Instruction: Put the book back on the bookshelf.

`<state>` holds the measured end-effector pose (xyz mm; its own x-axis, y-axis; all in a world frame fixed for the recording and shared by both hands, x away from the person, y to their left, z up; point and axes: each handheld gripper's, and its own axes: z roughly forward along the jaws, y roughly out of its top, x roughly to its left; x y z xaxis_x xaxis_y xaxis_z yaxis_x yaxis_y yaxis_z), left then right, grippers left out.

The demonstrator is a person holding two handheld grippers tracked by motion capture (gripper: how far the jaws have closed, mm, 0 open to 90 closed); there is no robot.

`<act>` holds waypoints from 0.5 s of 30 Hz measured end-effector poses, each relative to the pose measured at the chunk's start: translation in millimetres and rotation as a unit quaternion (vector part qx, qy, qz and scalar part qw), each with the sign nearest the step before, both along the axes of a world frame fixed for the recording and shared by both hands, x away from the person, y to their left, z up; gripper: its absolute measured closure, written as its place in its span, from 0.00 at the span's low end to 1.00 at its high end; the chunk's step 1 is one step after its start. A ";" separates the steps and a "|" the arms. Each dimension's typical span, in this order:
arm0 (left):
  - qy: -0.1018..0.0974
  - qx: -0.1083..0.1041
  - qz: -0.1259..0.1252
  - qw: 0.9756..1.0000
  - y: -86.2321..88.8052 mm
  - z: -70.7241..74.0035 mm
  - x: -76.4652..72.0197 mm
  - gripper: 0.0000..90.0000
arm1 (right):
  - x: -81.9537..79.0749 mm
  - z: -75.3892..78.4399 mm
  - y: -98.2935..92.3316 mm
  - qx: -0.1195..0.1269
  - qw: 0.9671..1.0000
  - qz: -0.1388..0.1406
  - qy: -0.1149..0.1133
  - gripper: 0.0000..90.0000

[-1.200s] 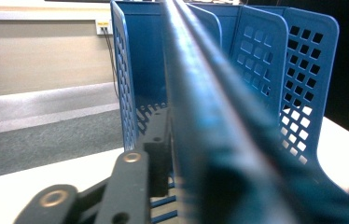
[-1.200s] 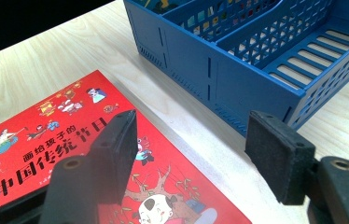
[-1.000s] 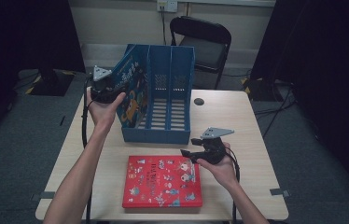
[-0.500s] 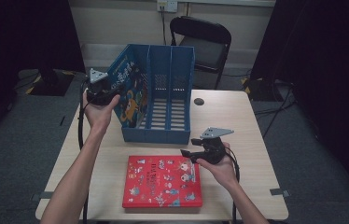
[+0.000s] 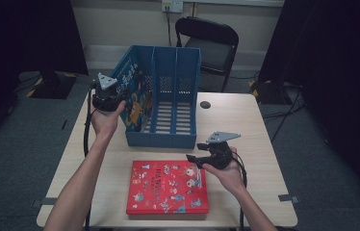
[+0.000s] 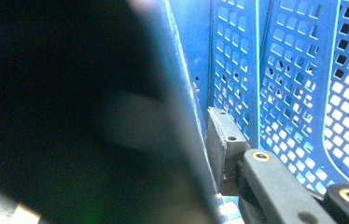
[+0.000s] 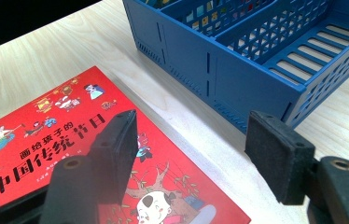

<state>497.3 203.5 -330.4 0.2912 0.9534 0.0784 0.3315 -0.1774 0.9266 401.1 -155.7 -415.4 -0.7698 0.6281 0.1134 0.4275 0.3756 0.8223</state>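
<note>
A blue picture book (image 5: pixel 132 96) leans to the left in the left slot of the blue file rack (image 5: pixel 173 139). My left gripper (image 5: pixel 116 95) is at the book's upper left edge. Its jaws have just been closing with the book between them, and one pad (image 6: pixel 221 140) lies against the book's edge (image 6: pixel 189 116). A red picture book (image 5: pixel 166 187) lies flat in front of the rack. My right gripper (image 5: pixel 193 158) hovers open over its upper right corner, with nothing between its pads. From the right gripper (image 7: pixel 193 135), the red book (image 7: pixel 46 140) and the rack (image 7: pixel 238 79) are visible.
The rack's middle and right slots (image 5: pixel 183 110) hold nothing. A small black round thing (image 5: pixel 205 104) lies on the wooden table (image 5: pixel 260 144) behind the rack. A black folding chair (image 5: pixel 212 43) stands beyond the far edge. Dark curtains hang at both sides.
My left hand has shifted slightly left with the blue book, which leans further out of the rack's left slot. The right hand and the red book have not moved.
</note>
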 end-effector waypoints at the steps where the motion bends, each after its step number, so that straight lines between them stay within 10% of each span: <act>1: -0.004 0.007 0.002 1.000 -1.9 0.0 -0.2 0.85 | 0.0 0.0 0.0 0.000 1.000 0.000 0.001 0.38; 15: -0.007 0.031 0.009 0.999 -9.8 5.4 3.8 0.89 | 1.2 -0.6 -0.8 -0.001 1.000 -0.001 0.002 0.38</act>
<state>501.1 193.7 -325.0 0.2724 0.9517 0.1414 0.3218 -0.2286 0.9188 402.3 -156.5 -415.9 -0.7682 0.6299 0.1144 0.4308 0.3765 0.8201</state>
